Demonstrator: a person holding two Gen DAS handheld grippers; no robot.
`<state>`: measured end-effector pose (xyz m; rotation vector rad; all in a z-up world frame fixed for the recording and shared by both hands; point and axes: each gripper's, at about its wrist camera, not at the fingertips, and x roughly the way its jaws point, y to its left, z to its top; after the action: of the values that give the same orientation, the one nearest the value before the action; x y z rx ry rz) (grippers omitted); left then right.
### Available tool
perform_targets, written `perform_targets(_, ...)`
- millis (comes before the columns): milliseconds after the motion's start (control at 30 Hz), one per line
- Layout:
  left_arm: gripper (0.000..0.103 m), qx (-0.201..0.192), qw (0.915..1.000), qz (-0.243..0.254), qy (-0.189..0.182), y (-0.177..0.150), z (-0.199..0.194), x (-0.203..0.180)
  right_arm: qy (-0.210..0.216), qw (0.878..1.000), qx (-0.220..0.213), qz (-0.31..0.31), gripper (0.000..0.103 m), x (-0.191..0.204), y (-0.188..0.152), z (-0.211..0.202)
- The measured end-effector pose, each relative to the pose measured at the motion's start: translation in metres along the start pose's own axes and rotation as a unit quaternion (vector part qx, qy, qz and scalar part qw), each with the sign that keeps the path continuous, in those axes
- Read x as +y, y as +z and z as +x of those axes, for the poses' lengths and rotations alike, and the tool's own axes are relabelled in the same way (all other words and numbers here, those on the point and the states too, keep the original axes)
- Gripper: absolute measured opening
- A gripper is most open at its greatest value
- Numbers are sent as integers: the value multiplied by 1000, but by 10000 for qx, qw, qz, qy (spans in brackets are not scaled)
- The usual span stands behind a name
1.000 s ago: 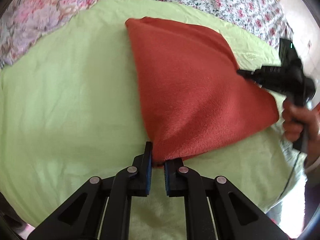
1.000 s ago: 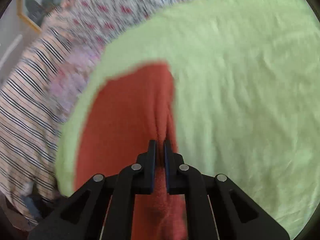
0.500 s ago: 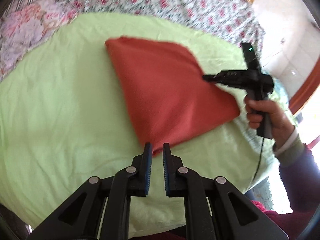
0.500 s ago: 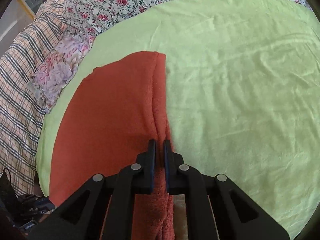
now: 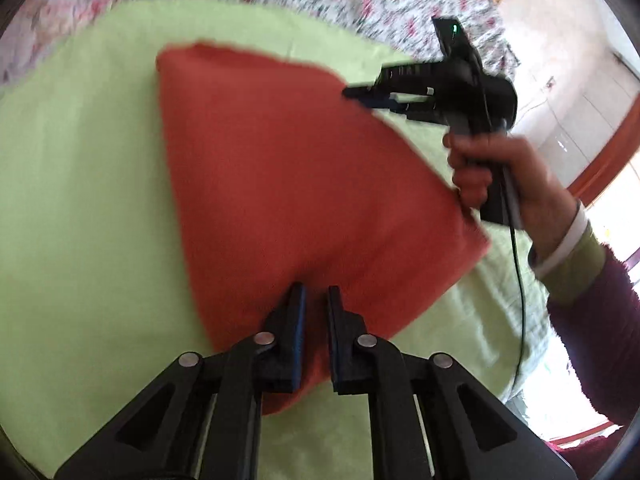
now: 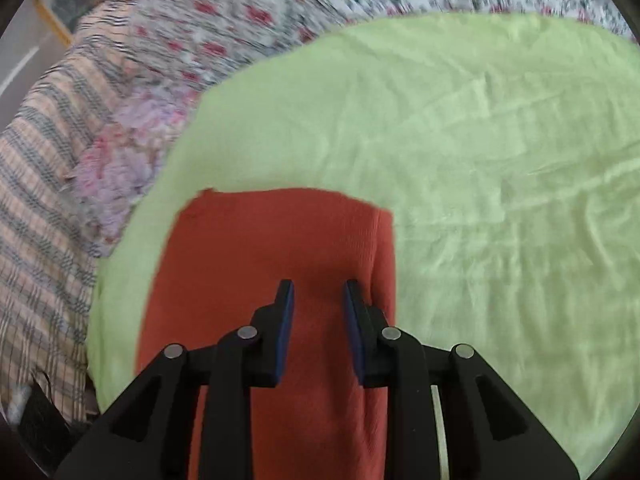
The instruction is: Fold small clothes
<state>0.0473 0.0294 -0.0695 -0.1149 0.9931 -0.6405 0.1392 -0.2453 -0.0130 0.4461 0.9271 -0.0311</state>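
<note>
No writing can be read anywhere. The red cloth (image 5: 304, 184) lies folded on the green sheet (image 5: 80, 200), under both tongs: the left tongs (image 5: 316, 300) are closed with nothing gripped, and the right tongs (image 6: 319, 296) are opening above it. Only the left view shows the hand (image 5: 500, 172) holding them.

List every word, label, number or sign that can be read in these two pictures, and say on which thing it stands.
None: no readable text in either view.
The folded rust-red knitted cloth and the light green sheet carry no print.
The black right gripper shows only a small green light, no letters.
</note>
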Motion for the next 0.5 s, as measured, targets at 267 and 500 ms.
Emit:
perform_targets(267,9,-118,9999,-35,83,0,-16,-8,145,9995,-162,233,25,-11,2,-8)
perform_targets(500,15,-336,9991,56,252,-5,-43,-14,722,9968,-330,-68,27,18,-64,-77)
